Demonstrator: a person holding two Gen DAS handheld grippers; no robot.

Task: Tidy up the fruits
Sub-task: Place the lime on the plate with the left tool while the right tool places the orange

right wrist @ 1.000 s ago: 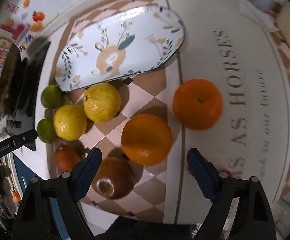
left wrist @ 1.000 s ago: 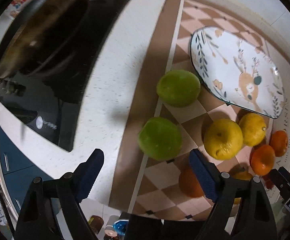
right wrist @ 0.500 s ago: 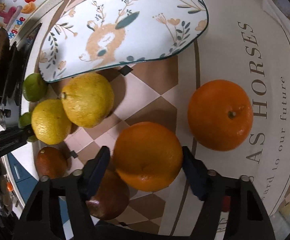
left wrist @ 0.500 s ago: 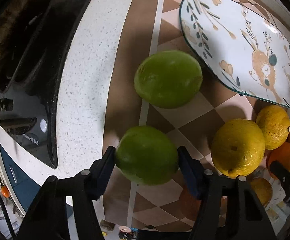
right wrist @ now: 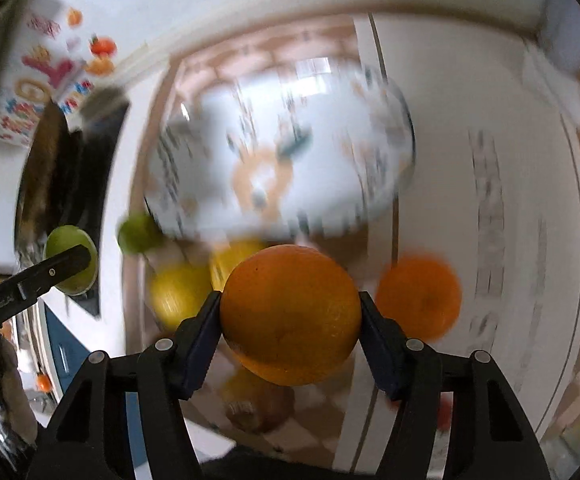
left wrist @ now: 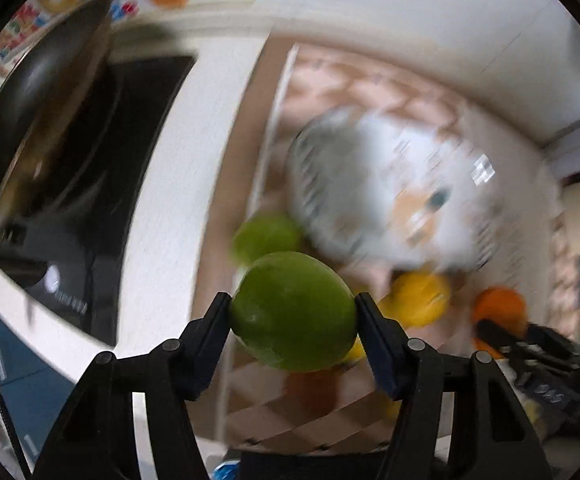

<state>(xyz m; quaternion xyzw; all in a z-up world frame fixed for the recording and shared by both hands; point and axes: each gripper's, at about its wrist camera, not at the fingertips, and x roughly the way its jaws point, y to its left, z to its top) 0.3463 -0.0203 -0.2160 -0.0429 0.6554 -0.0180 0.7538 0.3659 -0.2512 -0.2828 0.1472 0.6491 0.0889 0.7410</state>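
Observation:
My left gripper (left wrist: 293,314) is shut on a green lime (left wrist: 294,310) and holds it above the counter. My right gripper (right wrist: 290,314) is shut on an orange (right wrist: 290,314), also lifted. A white patterned plate (left wrist: 390,196) lies ahead, blurred; it also shows in the right wrist view (right wrist: 282,160). A second lime (left wrist: 264,236), a yellow lemon (left wrist: 420,298) and an orange (left wrist: 498,308) rest on the checked mat. In the right wrist view I see two lemons (right wrist: 178,294), another orange (right wrist: 420,296), the second lime (right wrist: 136,232) and the left gripper's lime (right wrist: 68,246).
A black stovetop (left wrist: 102,184) with a dark pan (left wrist: 46,92) sits at the left. A brownish fruit (right wrist: 258,404) lies under my right gripper. The wall with colourful stickers (right wrist: 50,80) runs behind the counter. The mat's lettered strip (right wrist: 490,216) lies at the right.
Both grippers have lifted their fruit off the mat: the left with the lime, the right with the orange. Both views have pulled back and up and are blurred by motion.

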